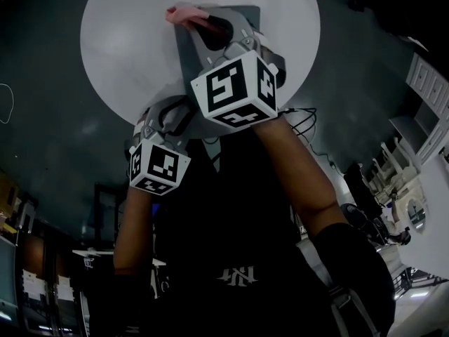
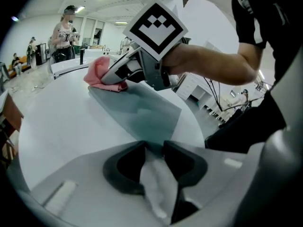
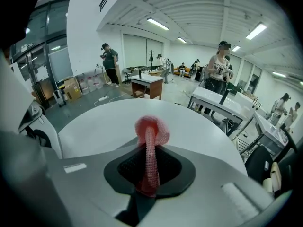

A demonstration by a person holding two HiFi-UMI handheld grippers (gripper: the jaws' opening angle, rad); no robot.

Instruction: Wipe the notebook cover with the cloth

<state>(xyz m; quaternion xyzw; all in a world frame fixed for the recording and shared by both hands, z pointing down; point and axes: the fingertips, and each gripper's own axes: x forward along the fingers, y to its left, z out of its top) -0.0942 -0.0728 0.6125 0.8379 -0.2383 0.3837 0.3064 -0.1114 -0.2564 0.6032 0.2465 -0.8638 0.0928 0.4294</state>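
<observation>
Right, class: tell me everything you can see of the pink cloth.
The pink cloth looks like a soft, open-weave mesh fabric. The right tool is clamped on a narrow, pinched strip of it, and the free end bunches into a loose wad just beyond the tips. That wad rests at the far edge of the grey-blue notebook, which lies on the round white table.

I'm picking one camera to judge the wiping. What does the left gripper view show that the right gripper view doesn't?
Only the left gripper view: the grey notebook cover laid out, its near corner between the left gripper's jaws, and the right gripper from outside, with the cloth at the cover's far end. Only the right gripper view: its jaws pinching the cloth, close up. Both: the cloth, the white table, people in the room behind.
</observation>
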